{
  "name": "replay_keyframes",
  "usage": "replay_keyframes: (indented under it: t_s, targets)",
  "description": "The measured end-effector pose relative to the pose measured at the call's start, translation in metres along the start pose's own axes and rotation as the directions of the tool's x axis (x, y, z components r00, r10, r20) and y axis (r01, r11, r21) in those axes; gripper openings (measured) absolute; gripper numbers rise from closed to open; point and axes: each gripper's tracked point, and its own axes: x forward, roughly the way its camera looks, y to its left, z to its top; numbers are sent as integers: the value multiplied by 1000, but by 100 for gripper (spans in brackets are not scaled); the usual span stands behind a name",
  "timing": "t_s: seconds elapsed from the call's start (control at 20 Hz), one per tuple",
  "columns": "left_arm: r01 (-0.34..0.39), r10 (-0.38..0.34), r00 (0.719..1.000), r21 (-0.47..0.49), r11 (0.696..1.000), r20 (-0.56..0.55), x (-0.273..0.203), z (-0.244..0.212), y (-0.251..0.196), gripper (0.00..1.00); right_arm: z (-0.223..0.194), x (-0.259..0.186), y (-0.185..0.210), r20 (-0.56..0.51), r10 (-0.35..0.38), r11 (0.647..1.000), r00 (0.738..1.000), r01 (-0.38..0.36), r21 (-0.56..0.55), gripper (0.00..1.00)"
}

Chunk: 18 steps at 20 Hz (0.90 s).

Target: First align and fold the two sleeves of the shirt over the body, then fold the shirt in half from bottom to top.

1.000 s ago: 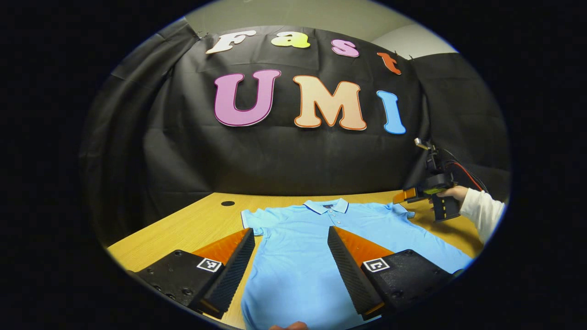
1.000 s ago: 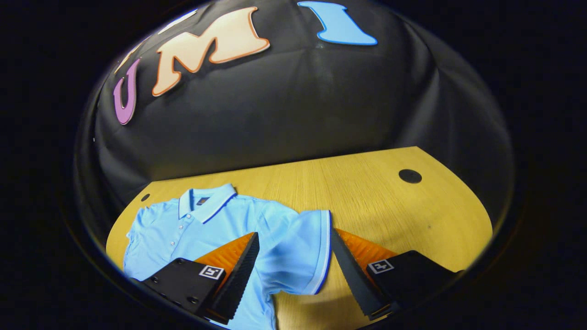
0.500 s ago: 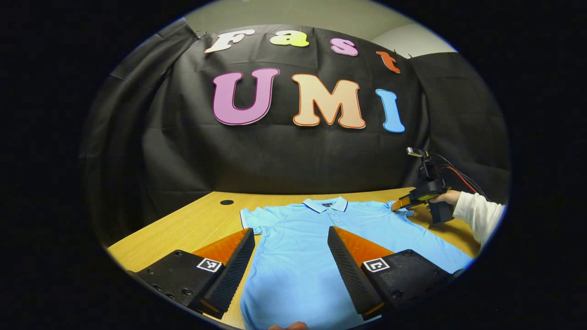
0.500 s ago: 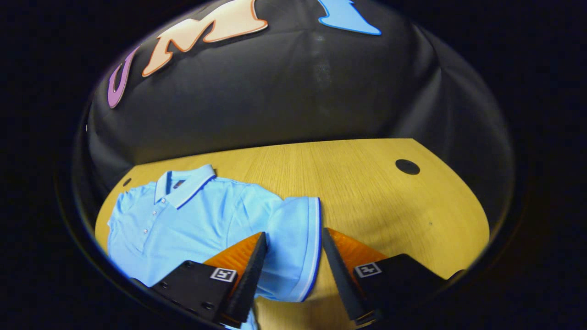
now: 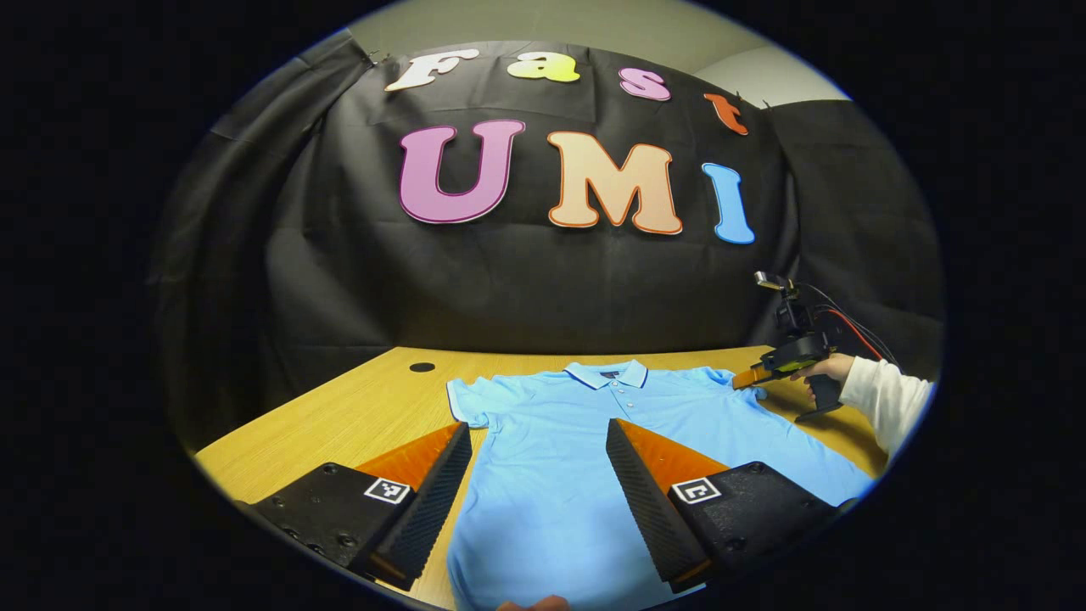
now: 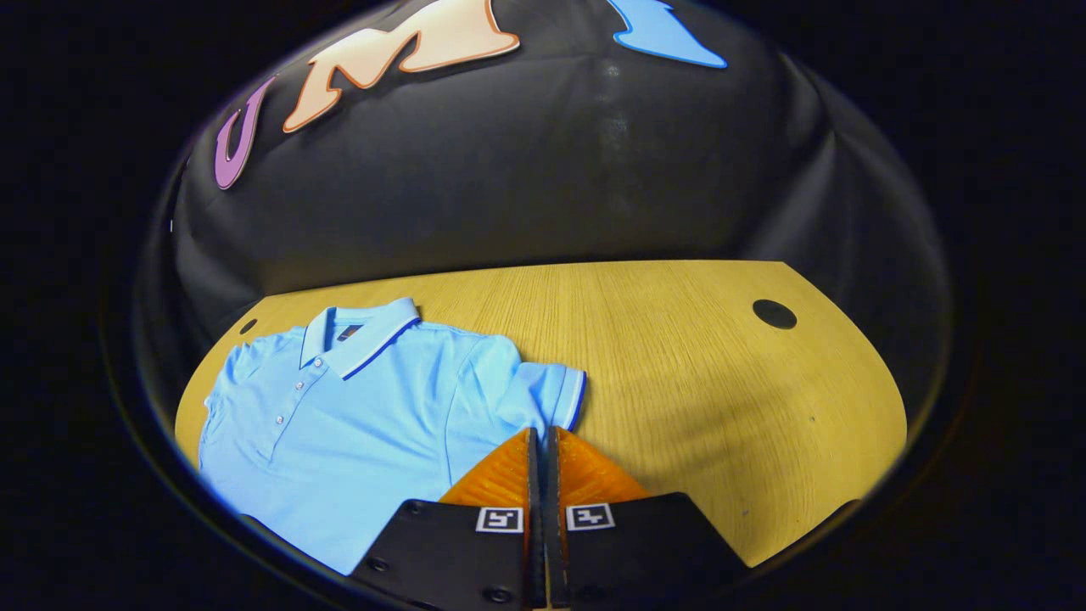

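My right gripper (image 6: 540,434) has its two fingers drawn together on the edge of the near short sleeve (image 6: 543,395) of the light blue polo shirt (image 6: 339,424), which lies flat and face up on the yellow wooden table (image 6: 696,373). The fingertips hide the cloth between them, so I believe both press on it but cannot be sure. My left gripper (image 5: 537,437) hangs over the shirt's lower body with its jaws spread wide and nothing between them. In the left gripper view my white-sleeved hand (image 5: 827,369) holds the right gripper at the shirt's far sleeve.
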Motion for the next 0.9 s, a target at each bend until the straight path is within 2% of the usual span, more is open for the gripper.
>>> replay_keyframes:
  t_s: [0.25,0.55,0.7,0.9]
  targets:
    - [-10,10,1000,-5,1000,5,-2,2,4,95,14,-6,9,20,17,998,1000,-19,67,4]
    - [-5,5,1000,-9,1000,-1,-2,-1,3,95,54,-33,68,149,165,974,975,-185,133,4]
    - [0,0,1000,-11,1000,0,-1,0,3,95,48,-37,90,140,211,961,967,-232,151,4]
    - [-3,3,1000,-9,1000,-1,-1,-1,4,95,30,-44,140,93,324,925,941,-336,180,4]
